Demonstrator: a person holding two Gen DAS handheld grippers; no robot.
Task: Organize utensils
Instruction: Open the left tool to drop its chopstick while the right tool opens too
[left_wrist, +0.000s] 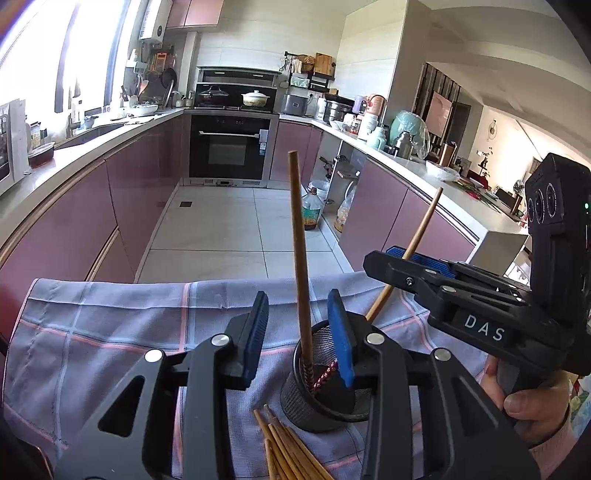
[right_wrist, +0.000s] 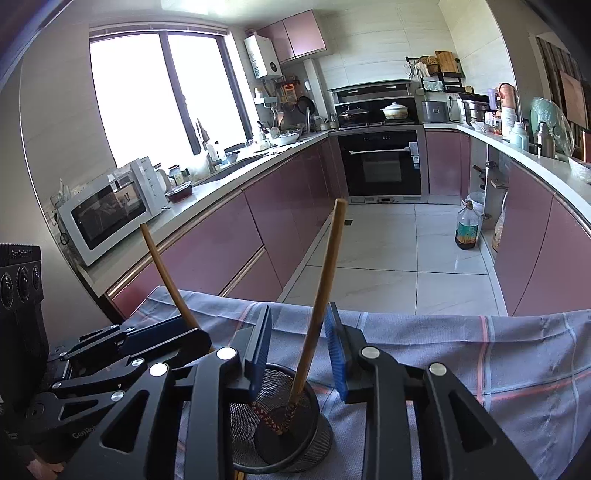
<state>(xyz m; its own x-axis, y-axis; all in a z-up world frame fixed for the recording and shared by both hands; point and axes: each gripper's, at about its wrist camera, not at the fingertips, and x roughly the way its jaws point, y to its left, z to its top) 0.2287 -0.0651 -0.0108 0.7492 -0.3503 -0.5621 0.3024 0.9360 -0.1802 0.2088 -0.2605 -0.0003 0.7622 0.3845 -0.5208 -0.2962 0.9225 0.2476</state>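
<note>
Chopsticks are the things being sorted, and two of them already stand in a black mesh cup (left_wrist: 325, 387) on a table covered by a blue checked cloth (left_wrist: 110, 332). Furthest left in the left wrist view, the left gripper (left_wrist: 300, 338) hangs just above the cup with its blue-padded fingers spread, holding nothing; one pad reaches over the cup's rim. Between those fingers rises the upright chopstick (left_wrist: 298, 251), its patterned tip down inside the cup. Below it, at the bottom edge, a loose bundle of chopsticks (left_wrist: 284, 450) lies on the cloth just in front of the cup. To the right, the leaning chopstick (left_wrist: 421, 236) tilts out of the cup and crosses the fingers of the right gripper (left_wrist: 402, 258), which comes in from the right side. In the right wrist view that gripper (right_wrist: 300, 349) is spread wide around a chopstick (right_wrist: 321, 295) without pinching it, directly above the cup (right_wrist: 280, 432). Behind everything, a kitchen floor (left_wrist: 221, 229) runs between pink cabinets.
</note>
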